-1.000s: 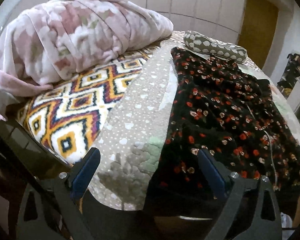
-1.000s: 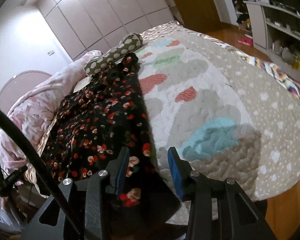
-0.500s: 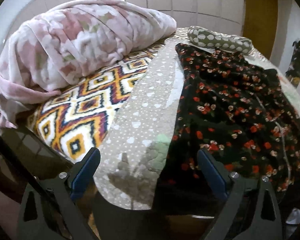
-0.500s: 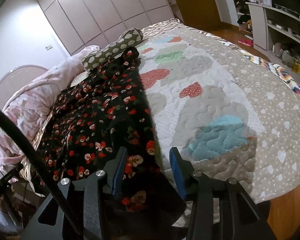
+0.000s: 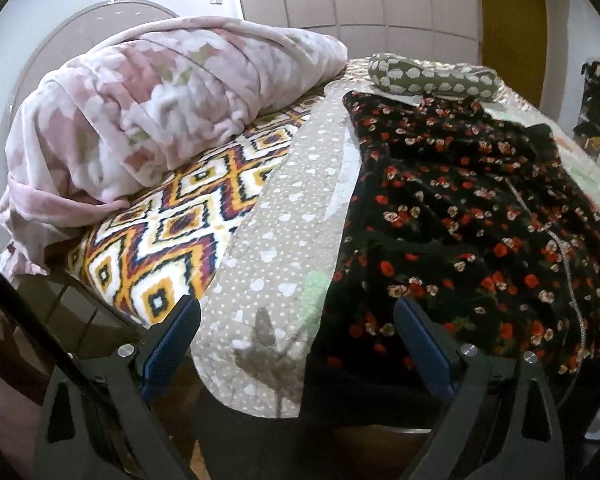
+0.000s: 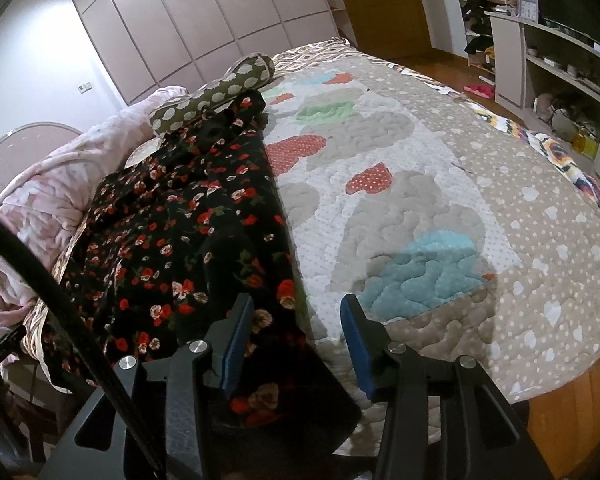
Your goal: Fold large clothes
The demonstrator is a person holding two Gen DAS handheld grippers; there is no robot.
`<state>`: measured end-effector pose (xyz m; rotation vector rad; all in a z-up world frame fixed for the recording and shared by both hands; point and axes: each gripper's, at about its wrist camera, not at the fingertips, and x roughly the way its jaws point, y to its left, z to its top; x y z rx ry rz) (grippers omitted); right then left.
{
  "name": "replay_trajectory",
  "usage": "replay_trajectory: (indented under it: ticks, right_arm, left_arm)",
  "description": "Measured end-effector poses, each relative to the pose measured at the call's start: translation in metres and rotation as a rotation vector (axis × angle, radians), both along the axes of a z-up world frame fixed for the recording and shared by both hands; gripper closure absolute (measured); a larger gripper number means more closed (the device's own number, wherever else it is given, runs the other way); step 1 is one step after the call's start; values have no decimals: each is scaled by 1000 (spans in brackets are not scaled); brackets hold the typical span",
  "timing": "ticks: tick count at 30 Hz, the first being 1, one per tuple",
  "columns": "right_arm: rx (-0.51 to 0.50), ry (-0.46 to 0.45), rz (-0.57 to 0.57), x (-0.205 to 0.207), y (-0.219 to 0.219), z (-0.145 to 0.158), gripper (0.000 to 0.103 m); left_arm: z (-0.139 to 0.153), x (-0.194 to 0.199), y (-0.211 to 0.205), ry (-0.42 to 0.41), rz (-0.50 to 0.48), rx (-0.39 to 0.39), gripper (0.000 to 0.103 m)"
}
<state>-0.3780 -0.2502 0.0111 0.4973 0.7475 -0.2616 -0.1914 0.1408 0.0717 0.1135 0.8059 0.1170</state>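
In the left wrist view, the left gripper (image 5: pixel 296 328) is held with jaws spread wide and nothing between the pads, over the bed's near edge. The dress (image 5: pixel 460 216) is spread on the quilt (image 5: pixel 284 216), with a blanket (image 5: pixel 160 100) at the left and a bolster (image 5: pixel 428 76) beyond.

In the right wrist view, the right gripper (image 6: pixel 296 328) is seen with jaws parted, having just been opening; the dress's (image 6: pixel 180 220) near edge lies between the pads without being pinched.

Both grippers, the left gripper (image 5: pixel 296 334) and the right gripper (image 6: pixel 296 330), have black frames, blue pads (image 6: pixel 356 344) and silver screws (image 6: pixel 393 347).
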Motion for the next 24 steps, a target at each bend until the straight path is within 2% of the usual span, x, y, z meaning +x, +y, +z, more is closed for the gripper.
replay_trajectory:
  ticks: [9, 17, 20, 24]
  right_arm:
    - [4, 2, -2, -1, -2, -2, 51]
    - [6, 2, -9, -1, -3, -3, 47]
    - [21, -4, -12, -1, -4, -4, 45]
    - [113, -40, -6, 0, -14, -6, 38]
  left_arm:
    - [-4, 1, -1, 18, -1, 6, 6]
    - [-14, 9, 12, 72, 10, -61, 6]
    - [-16, 18, 23, 94, -18, -158, 6]
    - [-22, 42, 41, 114, -97, -371, 6]
